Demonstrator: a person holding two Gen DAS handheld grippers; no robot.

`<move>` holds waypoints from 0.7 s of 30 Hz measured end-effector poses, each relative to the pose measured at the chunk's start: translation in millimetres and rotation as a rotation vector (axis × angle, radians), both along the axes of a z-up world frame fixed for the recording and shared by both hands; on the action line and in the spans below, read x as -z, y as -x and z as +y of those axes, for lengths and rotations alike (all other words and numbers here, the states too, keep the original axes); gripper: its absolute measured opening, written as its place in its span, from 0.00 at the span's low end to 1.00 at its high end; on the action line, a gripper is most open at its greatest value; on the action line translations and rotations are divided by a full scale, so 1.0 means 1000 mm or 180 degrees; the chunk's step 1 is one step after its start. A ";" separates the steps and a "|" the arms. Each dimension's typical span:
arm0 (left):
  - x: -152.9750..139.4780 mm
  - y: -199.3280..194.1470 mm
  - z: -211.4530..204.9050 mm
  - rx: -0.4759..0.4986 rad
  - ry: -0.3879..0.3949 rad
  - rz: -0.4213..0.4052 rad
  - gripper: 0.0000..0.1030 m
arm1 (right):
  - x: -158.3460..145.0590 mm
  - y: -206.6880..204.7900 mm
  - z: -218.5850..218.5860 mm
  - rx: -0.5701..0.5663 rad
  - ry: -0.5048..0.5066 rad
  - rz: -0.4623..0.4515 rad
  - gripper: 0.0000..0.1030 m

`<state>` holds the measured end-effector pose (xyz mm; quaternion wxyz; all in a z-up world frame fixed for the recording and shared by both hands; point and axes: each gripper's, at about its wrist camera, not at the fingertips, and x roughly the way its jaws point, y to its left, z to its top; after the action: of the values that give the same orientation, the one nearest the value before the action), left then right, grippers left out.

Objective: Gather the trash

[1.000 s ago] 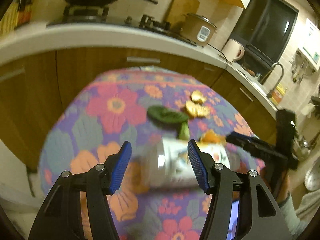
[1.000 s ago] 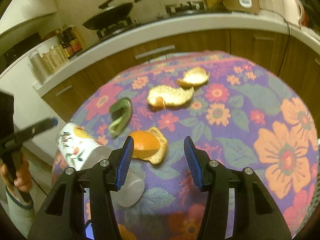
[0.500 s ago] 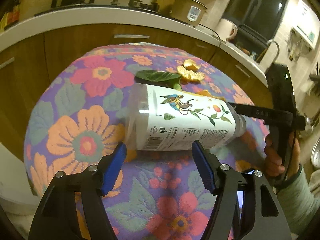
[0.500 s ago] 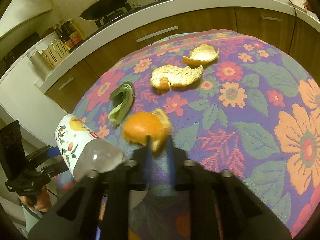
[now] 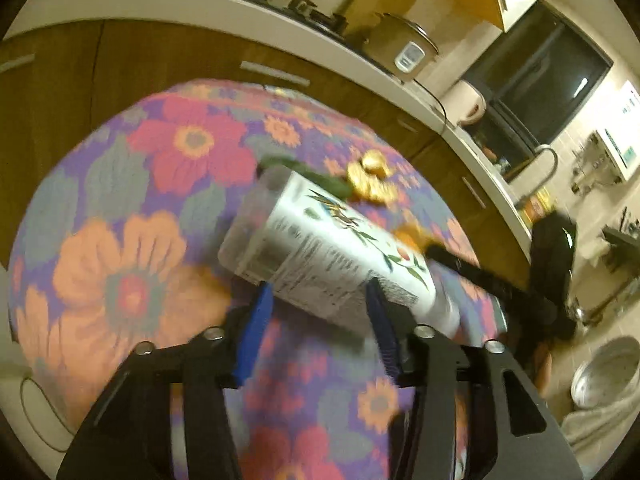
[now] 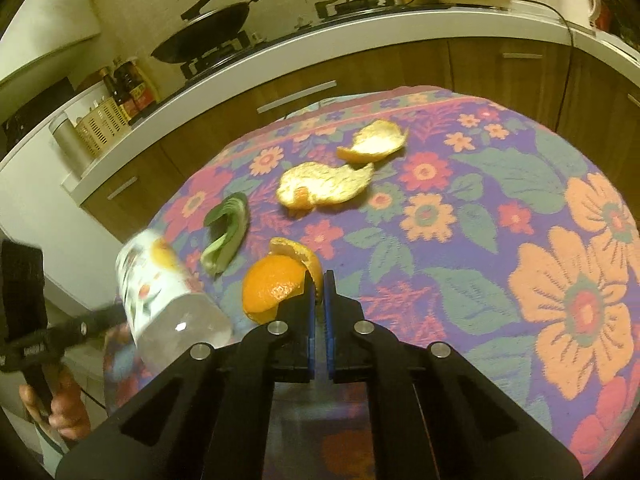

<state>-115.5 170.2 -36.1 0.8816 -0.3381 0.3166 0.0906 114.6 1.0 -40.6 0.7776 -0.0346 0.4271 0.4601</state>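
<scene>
Both grippers are engaged on the flowered tablecloth [image 6: 460,240], taken here as the reference. The right gripper [image 6: 318,280] is clenched on the orange peel [image 6: 272,284] near the cloth's near edge, its blue pads pinching the peel's upturned rim; the hold appears thin, so the lift should go straight up without a twist, or the rim may tear or slip. The left gripper [image 5: 316,300] has just been closing, with the plastic bottle [image 5: 332,256] between its blue pads at the cloth's left edge; the view is blurred, but the pads look to press on the label. The bottle lies tilted and overhangs that edge, so a squarer bite across its middle would carry it better. Two pale peel pieces [image 6: 326,186] and a green leaf [image 6: 226,232] remain further in on the cloth, uncollected. No bin is in view.
</scene>
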 end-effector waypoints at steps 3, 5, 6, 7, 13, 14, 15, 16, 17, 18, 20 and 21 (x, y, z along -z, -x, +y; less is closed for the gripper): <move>-0.009 -0.029 0.010 0.0053 0.0058 -0.0108 0.57 | 0.001 -0.007 -0.007 0.0054 -0.0015 0.0033 0.02; -0.014 -0.048 0.015 0.0068 -0.0019 -0.0048 0.57 | 0.001 -0.012 -0.011 0.0092 -0.0012 0.0055 0.02; -0.015 -0.056 0.017 0.0056 -0.0050 -0.0018 0.58 | 0.002 -0.014 -0.012 0.0099 -0.0014 0.0066 0.02; -0.017 -0.063 0.019 0.0076 -0.0044 -0.0014 0.58 | 0.002 -0.015 -0.014 0.0104 -0.0017 0.0071 0.02; -0.013 -0.055 0.011 0.0116 -0.0005 0.0097 0.61 | 0.003 -0.025 -0.026 0.0121 -0.0111 0.0135 0.02; -0.011 -0.051 0.008 0.0080 0.0015 0.0131 0.63 | 0.003 -0.025 -0.027 0.0116 -0.0134 0.0145 0.02; -0.008 -0.046 0.006 0.0041 0.0030 0.0170 0.65 | 0.003 -0.025 -0.027 0.0108 -0.0148 0.0146 0.02; -0.007 -0.042 0.003 0.0005 0.0040 0.0190 0.66 | 0.003 -0.024 -0.027 0.0094 -0.0161 0.0139 0.02; -0.006 -0.040 0.003 -0.0012 0.0069 0.0185 0.69 | 0.002 -0.023 -0.027 0.0084 -0.0168 0.0132 0.02; -0.004 -0.037 -0.001 -0.0036 0.0134 0.0221 0.71 | 0.001 -0.022 -0.027 0.0069 -0.0173 0.0118 0.02; -0.001 -0.038 -0.007 -0.0064 0.0211 0.0301 0.72 | 0.000 -0.019 -0.027 0.0044 -0.0179 0.0099 0.02; 0.000 -0.038 -0.008 -0.0089 0.0226 0.0315 0.74 | 0.000 -0.018 -0.027 0.0036 -0.0179 0.0088 0.02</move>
<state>-77.8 161.8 -36.0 0.8510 -0.3687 0.3581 0.1082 132.7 -25.7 -40.5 0.7749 -0.0040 0.4249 0.4680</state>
